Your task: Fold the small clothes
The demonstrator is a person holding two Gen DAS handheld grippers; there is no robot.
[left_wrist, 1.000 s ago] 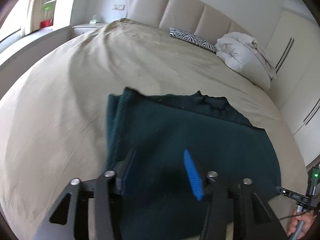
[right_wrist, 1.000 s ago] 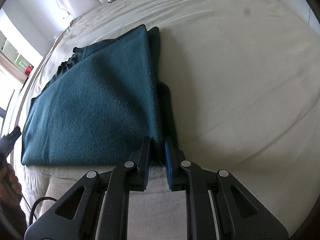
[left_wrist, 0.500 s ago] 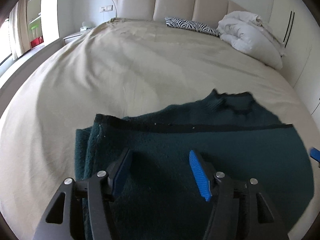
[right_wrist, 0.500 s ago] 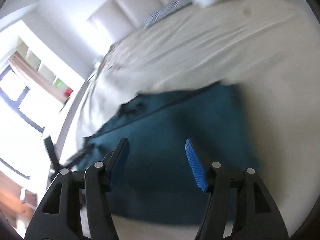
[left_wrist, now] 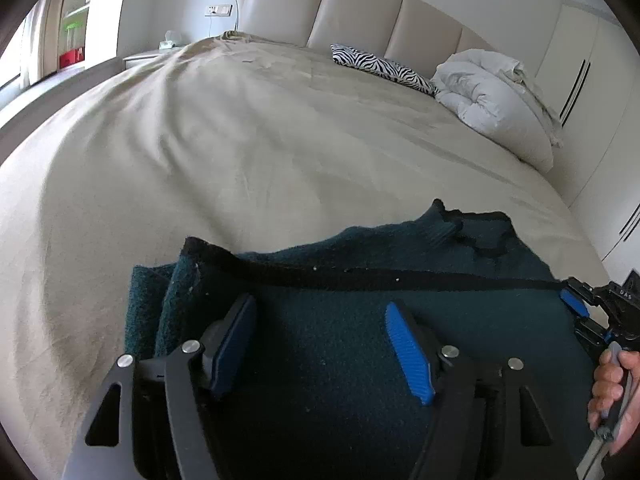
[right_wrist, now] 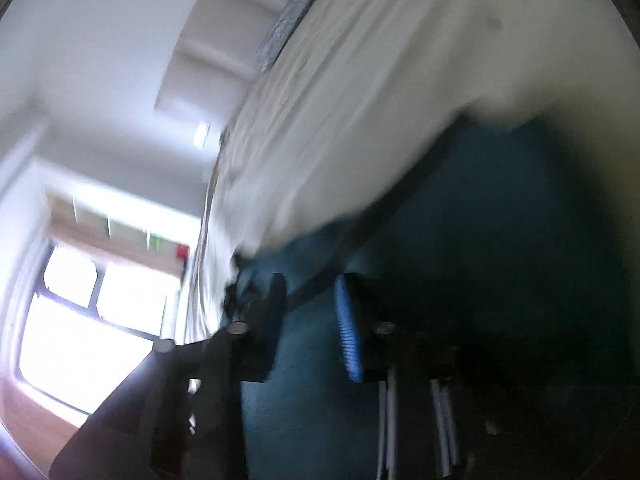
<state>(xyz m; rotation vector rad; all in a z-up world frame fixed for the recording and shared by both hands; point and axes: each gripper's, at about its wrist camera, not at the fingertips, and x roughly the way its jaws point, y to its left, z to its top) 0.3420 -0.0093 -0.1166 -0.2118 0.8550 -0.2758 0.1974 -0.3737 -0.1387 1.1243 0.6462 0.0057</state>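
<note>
A dark teal sweater (left_wrist: 360, 320) lies folded on the near part of a bed (left_wrist: 240, 152), its collar (left_wrist: 472, 228) pointing toward the headboard and a black band (left_wrist: 360, 278) running straight across it from left to right. At its left end the layers stack up in thick folds (left_wrist: 156, 304). The left gripper (left_wrist: 320, 340) hangs just above the knit with its blue-padded fingers (left_wrist: 408, 352) spread wide apart and nothing between them. At the sweater's right edge the right gripper (left_wrist: 580, 316) shows in the left wrist view, held by a hand (left_wrist: 612, 392); its tips sit at the end of the black band. The right wrist view is badly smeared (and tilted far over), yet it shows that gripper's (right_wrist: 310, 320) fingers standing apart over the teal cloth, with the band passing between them; whether they touch the fabric I cannot tell.

The bed wears a beige sheet with soft creases. Near the padded headboard (left_wrist: 360, 12) lie a zebra-print pillow (left_wrist: 384, 68) and, beside it to the right, a bundled white duvet (left_wrist: 496, 100). White wardrobe doors (left_wrist: 592, 92) stand along the right, and a bright window (right_wrist: 88, 320) shows at the left
</note>
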